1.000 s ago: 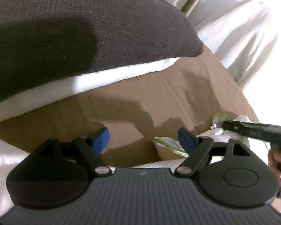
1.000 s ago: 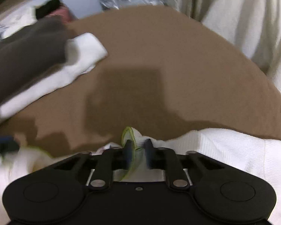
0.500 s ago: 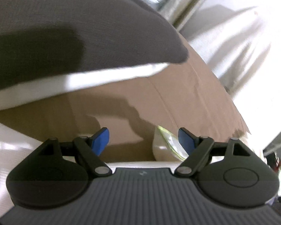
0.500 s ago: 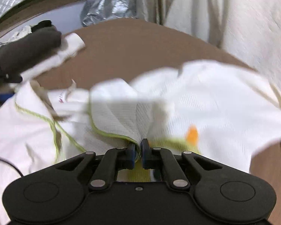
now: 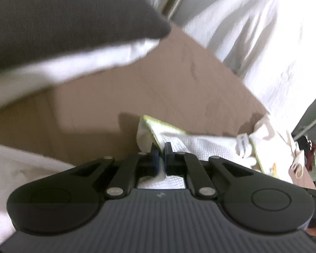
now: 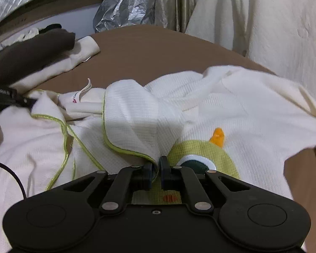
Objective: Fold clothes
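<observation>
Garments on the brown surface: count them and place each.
3. The white garment with green trim lies spread nearest, held by both grippers. The dark garment sits far left atop a folded white one. More may be hidden.

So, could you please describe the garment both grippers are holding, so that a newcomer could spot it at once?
On the brown surface, nearest the cameras, lies a crumpled white waffle-knit garment. Unlike the folded dark and white clothes stacked at the far left, it has lime-green edging and a green one-eyed patch with an orange horn.
</observation>
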`<state>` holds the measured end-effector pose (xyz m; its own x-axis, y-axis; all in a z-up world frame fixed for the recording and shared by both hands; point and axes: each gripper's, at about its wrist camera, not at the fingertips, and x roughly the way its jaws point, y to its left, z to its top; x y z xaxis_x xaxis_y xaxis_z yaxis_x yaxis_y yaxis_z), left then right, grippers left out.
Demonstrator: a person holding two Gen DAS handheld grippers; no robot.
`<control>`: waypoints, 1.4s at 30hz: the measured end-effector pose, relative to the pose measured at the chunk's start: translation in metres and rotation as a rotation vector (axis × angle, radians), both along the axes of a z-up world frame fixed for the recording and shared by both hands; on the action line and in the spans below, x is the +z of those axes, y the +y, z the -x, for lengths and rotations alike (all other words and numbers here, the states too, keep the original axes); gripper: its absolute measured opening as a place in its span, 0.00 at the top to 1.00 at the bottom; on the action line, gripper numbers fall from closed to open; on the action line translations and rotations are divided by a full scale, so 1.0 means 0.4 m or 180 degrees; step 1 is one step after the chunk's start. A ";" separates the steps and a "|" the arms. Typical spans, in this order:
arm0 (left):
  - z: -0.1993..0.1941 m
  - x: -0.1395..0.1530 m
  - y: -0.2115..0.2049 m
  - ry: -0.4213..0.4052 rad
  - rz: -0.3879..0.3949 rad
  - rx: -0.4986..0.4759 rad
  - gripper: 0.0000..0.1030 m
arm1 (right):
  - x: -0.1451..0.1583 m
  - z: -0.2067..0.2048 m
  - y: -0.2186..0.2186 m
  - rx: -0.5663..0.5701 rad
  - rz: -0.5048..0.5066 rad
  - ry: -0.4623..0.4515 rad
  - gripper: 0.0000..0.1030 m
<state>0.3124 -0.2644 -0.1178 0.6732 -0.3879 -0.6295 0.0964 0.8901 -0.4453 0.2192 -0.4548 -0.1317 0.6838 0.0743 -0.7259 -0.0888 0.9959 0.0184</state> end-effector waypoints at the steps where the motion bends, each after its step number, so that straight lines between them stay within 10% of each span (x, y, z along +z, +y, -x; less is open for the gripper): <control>1: 0.010 0.019 0.001 -0.0114 -0.0067 0.0022 0.96 | 0.006 -0.004 0.005 0.0004 0.0031 -0.0013 0.92; 13: 0.003 0.243 0.037 -0.1369 -0.0566 0.0189 0.90 | 0.288 -0.210 0.130 0.0171 0.0005 -0.1332 0.91; 16: -0.098 0.181 -0.010 -0.0644 -0.1504 -0.0038 0.48 | 0.239 -0.333 0.146 0.0185 -0.0293 -0.0723 0.46; 22: -0.054 0.111 0.148 -0.0294 -0.1086 -0.0072 0.26 | 0.151 -0.347 0.046 -0.0300 -0.0874 -0.0427 0.42; 29: -0.085 0.073 0.162 -0.0242 -0.0816 -0.0266 0.24 | 0.106 -0.328 -0.113 -0.0749 -0.1213 -0.0303 0.41; 34: -0.142 0.050 0.044 -0.0354 -0.0950 -0.0563 0.24 | 0.109 -0.385 -0.091 -0.0505 -0.1099 0.0191 0.41; 37: -0.212 0.015 0.018 0.0024 -0.0900 -0.0345 0.24 | 0.129 -0.442 -0.005 -0.0078 -0.0703 0.0416 0.41; 42: -0.279 -0.044 0.014 0.0170 -0.0825 -0.0181 0.31 | 0.105 -0.538 0.070 0.0194 -0.0091 0.0278 0.10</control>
<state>0.4239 -0.2589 -0.1354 0.6181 -0.2453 -0.7469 0.1319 0.9690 -0.2091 0.4343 -0.4268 -0.0898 0.6117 0.1354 -0.7794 -0.1460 0.9876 0.0570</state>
